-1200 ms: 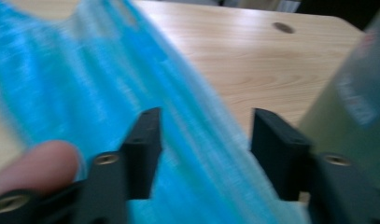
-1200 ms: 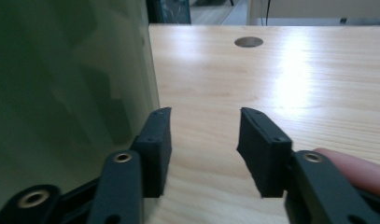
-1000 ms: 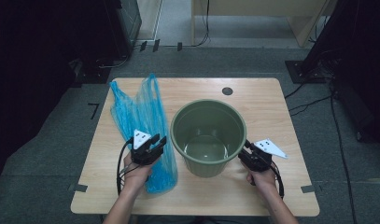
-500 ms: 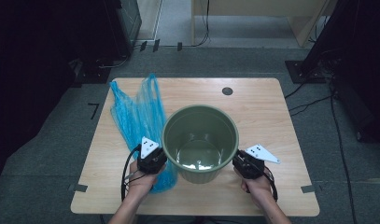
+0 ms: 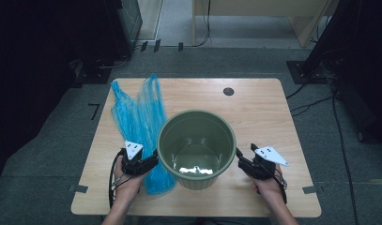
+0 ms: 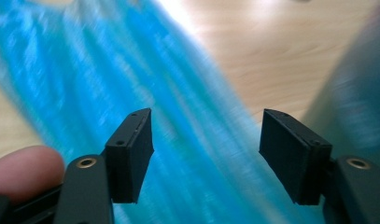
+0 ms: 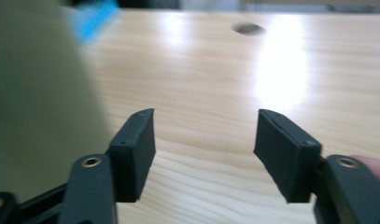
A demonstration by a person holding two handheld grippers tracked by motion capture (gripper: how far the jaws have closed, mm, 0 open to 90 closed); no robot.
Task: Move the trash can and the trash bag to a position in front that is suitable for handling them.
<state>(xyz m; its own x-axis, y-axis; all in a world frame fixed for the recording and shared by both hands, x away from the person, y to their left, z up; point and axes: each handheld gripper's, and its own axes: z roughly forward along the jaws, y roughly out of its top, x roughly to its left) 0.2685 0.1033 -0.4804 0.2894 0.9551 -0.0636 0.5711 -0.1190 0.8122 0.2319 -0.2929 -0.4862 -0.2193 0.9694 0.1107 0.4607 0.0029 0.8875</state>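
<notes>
Right now the green bucket stands upright and empty near the front edge of the desk, squarely between the two hands, with its mouth facing up. The left gripper sits just beside the bucket's left wall, jaws spread and empty, hovering over the blue plastic bag that lies flat on the desk; in the left gripper view the bag fills the gap between the jaws and the bucket's wall looms blurred at the right. The right gripper points at the bucket's right wall from the other side, also spread with nothing between the jaws, bare wood beneath it. The bag's long axis runs from the front of the desk away toward the far left corner, alongside the bucket and touching or nearly touching its base. The left hand is clearly the nearer one to the bag, so I would judge any pick-up of it falls to that side, while the right could steady the bucket.
</notes>
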